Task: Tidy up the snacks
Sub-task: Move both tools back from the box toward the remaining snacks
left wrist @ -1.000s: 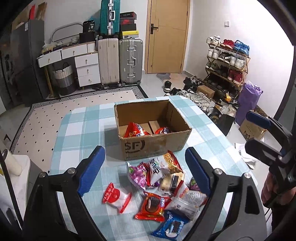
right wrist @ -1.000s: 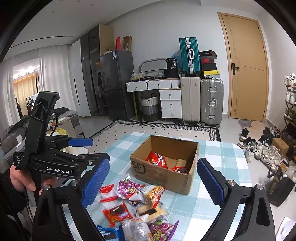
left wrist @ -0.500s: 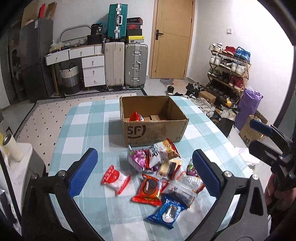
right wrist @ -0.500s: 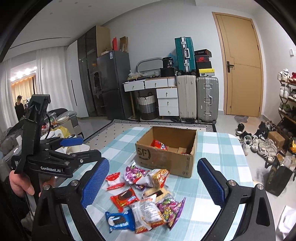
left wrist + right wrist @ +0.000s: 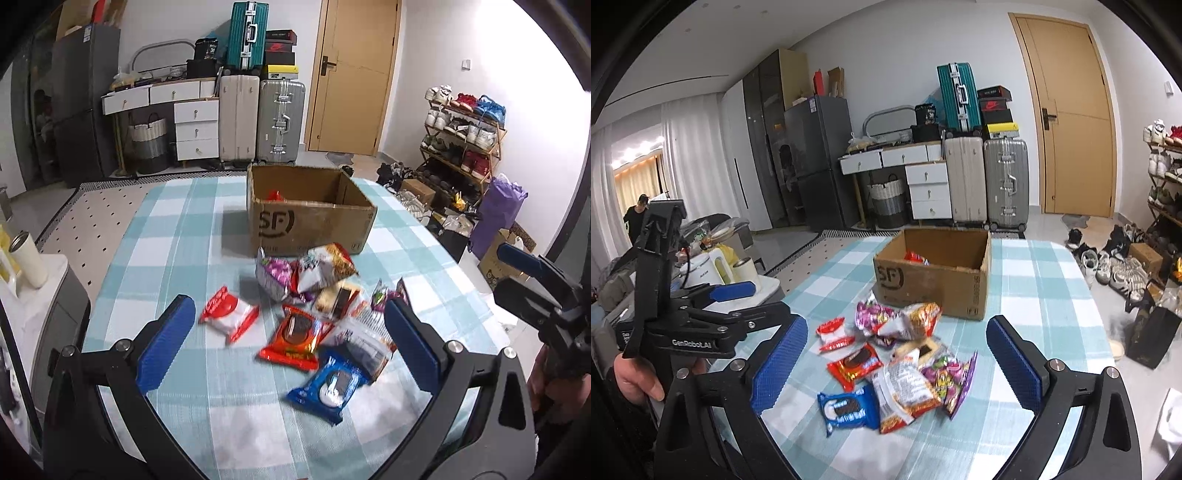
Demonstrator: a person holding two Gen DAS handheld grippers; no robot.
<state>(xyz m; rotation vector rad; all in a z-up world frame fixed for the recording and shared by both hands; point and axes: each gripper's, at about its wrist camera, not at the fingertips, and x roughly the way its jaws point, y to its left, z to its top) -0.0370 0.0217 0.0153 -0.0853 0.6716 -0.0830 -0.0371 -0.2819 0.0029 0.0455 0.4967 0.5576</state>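
My left tongs (image 5: 290,334) stand wide apart with nothing between the blue pads, hanging above the pile of snack packets (image 5: 314,310) on the checked worktop (image 5: 177,251). My right tongs (image 5: 897,360) are spread just as wide and hold nothing either, over the same pile from the other side.

The packets lie loose in a heap just in front of the cardboard box (image 5: 310,221), which sits open on the worktop with "SF" printed on its near wall. I can make out 1 red packet (image 5: 277,195) inside the box, only its top showing above the rim.

At the near edge of the heap lies a blue cookie packet (image 5: 330,386), touching an orange-red cookie packet (image 5: 293,338). A red and white packet (image 5: 229,314) sits a little apart, to the left of the rest. A purple packet (image 5: 275,275) and a white and orange bag (image 5: 323,267) lean together closest to the box.

A hand (image 5: 637,378) grips the left tool at the edge of the right wrist view.
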